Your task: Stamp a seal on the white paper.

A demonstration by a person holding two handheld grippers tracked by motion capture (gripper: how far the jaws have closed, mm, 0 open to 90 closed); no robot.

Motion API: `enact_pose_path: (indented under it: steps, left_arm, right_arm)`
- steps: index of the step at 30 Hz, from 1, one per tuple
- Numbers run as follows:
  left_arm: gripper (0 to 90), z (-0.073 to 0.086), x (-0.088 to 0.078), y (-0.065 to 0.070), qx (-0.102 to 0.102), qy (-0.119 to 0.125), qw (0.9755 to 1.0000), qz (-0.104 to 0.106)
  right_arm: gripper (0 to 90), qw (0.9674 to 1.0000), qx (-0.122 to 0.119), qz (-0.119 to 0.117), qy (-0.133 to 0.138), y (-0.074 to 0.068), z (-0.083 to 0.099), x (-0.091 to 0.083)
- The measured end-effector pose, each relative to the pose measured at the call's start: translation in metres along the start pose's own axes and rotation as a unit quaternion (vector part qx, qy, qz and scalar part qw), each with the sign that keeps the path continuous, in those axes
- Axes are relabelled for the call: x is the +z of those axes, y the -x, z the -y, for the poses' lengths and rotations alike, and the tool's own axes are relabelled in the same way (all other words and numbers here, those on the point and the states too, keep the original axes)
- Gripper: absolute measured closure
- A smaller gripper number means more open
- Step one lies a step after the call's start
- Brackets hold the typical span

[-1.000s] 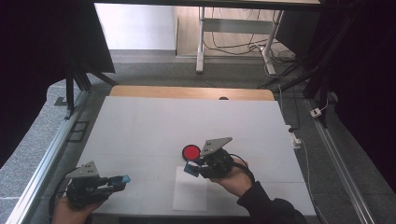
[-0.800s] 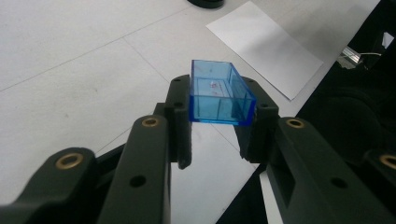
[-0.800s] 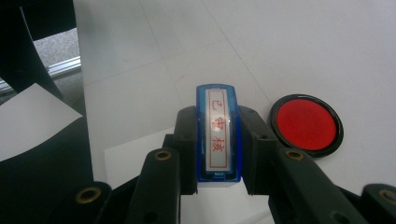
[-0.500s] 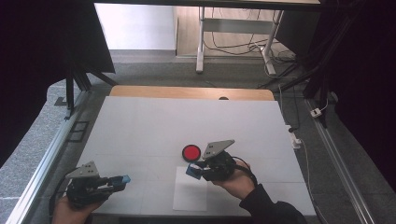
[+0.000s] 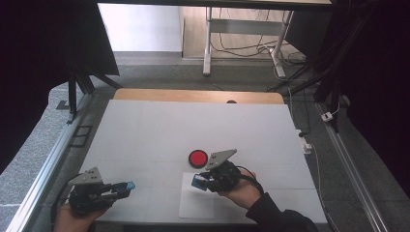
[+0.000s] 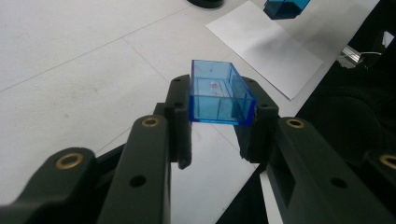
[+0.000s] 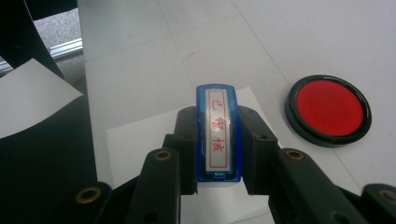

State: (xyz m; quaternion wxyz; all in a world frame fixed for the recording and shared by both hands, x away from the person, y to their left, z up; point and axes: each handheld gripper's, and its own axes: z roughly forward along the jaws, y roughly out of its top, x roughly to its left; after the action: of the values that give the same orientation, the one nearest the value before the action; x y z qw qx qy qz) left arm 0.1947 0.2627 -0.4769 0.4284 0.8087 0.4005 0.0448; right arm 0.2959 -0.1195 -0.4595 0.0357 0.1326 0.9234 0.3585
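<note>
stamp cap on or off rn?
Off. The left gripper holds the empty blue cap, hollow side showing; the right gripper holds the stamp, red characters exposed, above the paper.

My right tool [image 5: 199,182] hovers over the far edge of a paper sheet [image 5: 196,205] lying near the bench's [image 5: 159,125] front edge, a stamp [image 7: 218,133] between its jaws. An ink pad [image 5: 197,157] sits on the bench just behind the sheet. My left tool [image 5: 126,186], well to the left, grips a stamp cap [image 6: 219,92].
</note>
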Motion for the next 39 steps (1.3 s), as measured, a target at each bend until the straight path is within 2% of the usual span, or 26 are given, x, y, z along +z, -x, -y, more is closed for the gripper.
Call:
enact_pose_path:
  steps: [19, 39]
  left_arm:
    - [68.2, 0.0, 0.0, 0.0, 0.001, -0.001, 1.0, 0.0]
    - [68.2, 0.0, 0.0, 0.0, 0.001, -0.002, 1.0, 0.001]
  right_arm:
    - [71.0, 0.9994, -0.009, 0.002, -0.032, 0.001, 0.005, 0.018]
    - [71.0, 0.9988, -0.008, 0.002, -0.049, 0.002, 0.007, 0.033]
